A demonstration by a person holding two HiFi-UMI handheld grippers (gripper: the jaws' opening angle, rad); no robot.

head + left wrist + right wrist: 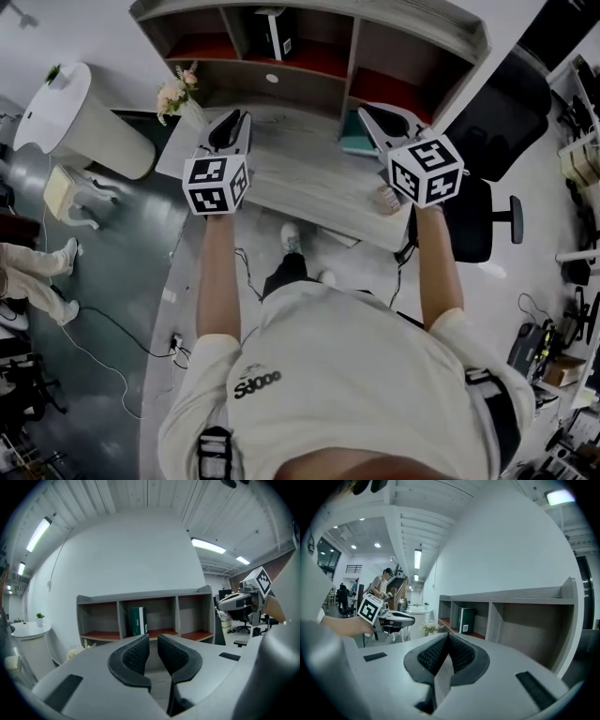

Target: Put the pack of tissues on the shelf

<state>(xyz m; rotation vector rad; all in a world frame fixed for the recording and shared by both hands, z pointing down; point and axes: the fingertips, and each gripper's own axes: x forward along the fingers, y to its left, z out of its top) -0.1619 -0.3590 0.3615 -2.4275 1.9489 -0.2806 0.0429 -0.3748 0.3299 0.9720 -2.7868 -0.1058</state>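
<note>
My left gripper (153, 639) is nearly closed, w/ a thin slit betw. its jaws & nothing in it, aimed at the shelf (145, 597), where a green book (137, 620) stands in the middle bay. Further right, a flat teal shape (354, 139) on the desk (291, 178) below the right bay is prob. the tissue pack, half hidden by my right gripper (446, 637), whose jaws are pressed together & empty. I judge the pack light, soft & slick in its wrap, best pinched gently across its narrow middle; it lies flat, but I can't tell its long axis.
</note>
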